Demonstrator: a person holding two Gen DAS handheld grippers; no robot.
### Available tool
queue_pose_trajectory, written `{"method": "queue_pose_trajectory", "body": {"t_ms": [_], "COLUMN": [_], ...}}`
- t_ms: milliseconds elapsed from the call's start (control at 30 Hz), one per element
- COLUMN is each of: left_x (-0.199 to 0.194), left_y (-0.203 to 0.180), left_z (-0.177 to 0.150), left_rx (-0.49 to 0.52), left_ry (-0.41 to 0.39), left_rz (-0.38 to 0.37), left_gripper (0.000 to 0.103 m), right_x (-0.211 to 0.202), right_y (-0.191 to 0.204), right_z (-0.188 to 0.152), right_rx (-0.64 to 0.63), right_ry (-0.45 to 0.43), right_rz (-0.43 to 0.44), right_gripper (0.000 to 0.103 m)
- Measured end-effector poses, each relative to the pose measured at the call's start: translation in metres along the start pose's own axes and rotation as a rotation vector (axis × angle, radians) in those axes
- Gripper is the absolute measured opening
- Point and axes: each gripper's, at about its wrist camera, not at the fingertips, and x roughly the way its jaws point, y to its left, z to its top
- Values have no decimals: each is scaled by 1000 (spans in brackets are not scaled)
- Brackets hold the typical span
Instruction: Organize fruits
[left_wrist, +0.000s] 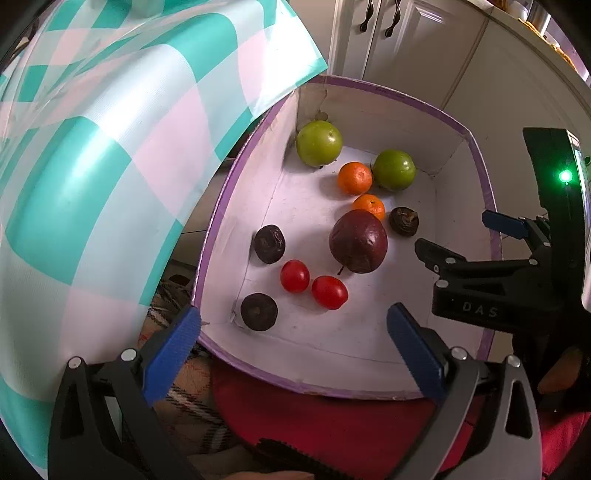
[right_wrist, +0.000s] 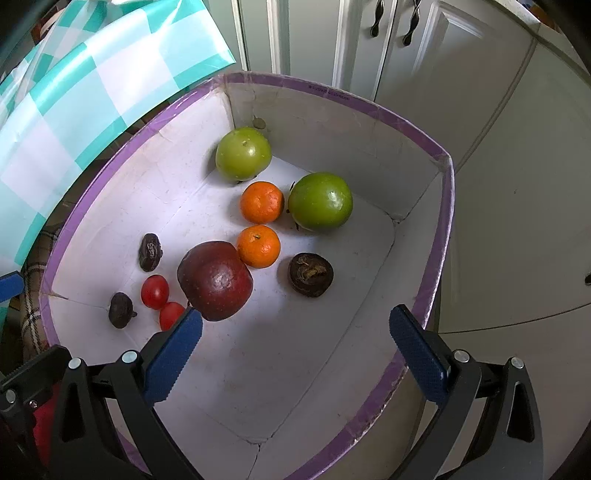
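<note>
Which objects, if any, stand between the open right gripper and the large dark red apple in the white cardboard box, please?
Nothing visible does. In the right wrist view the right gripper is open above the white cardboard box, and the large dark red apple lies just beyond its left fingertip. A small orange mandarin touches the apple's far side.

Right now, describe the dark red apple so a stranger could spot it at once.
Look inside the white box with the purple rim. Near the middle of its floor lies the dark red apple, touching a small orange. It is the largest fruit there and the only deep maroon one, far bigger than the two red tomatoes beside it.
</note>
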Motion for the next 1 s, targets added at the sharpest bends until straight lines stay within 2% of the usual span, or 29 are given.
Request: {"method": "queue_pose_trajectory", "body": {"t_ms": [1000], "left_x": [2], "left_y": [6], "left_z": [0], "left_rx": [1], "left_ry": [4], "left_rz": [2], "left_gripper": [101], "right_x": [-1], "right_y": [6], "right_z": [3], "right_rx": [-25], "right_ry": [-23], "right_rz": [-20], "right_gripper": [98]}}
